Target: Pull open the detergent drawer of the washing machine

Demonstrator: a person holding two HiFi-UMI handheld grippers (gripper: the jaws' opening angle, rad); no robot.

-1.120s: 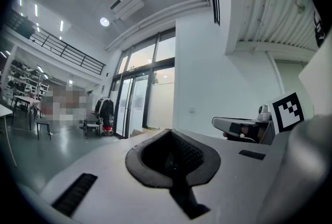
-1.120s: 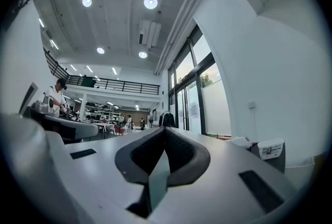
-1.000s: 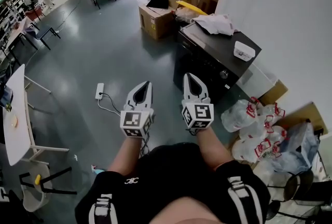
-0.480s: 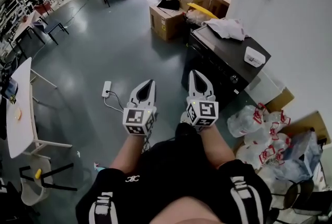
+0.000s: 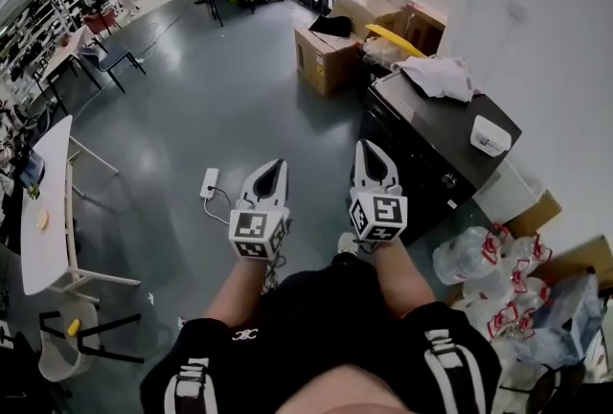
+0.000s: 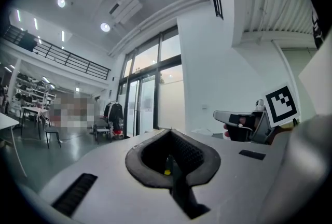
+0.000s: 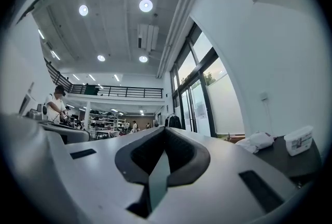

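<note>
The black washing machine (image 5: pixel 436 129) stands at the right against the white wall, and its top (image 7: pixel 290 158) also shows in the right gripper view. I cannot make out its detergent drawer; only a knob (image 5: pixel 448 180) shows on the front. My left gripper (image 5: pixel 276 165) is held level over the floor, left of the machine, shut and holding nothing (image 6: pixel 168 132). My right gripper (image 5: pixel 366 148) is just short of the machine's front left corner, also shut with nothing in it (image 7: pixel 165 129). Neither gripper touches the machine.
A white cloth (image 5: pixel 439 75) and a small white box (image 5: pixel 489 136) lie on the machine's top. Cardboard boxes (image 5: pixel 330 57) stand behind it, and packs of water bottles (image 5: pixel 484 259) lie at its near right. A power strip (image 5: pixel 209 182) lies on the floor; a white table (image 5: pixel 48 201) stands left.
The person and both grippers have moved forward across the floor; the machine now sits lower and further right in the head view. Both grippers stayed shut.
</note>
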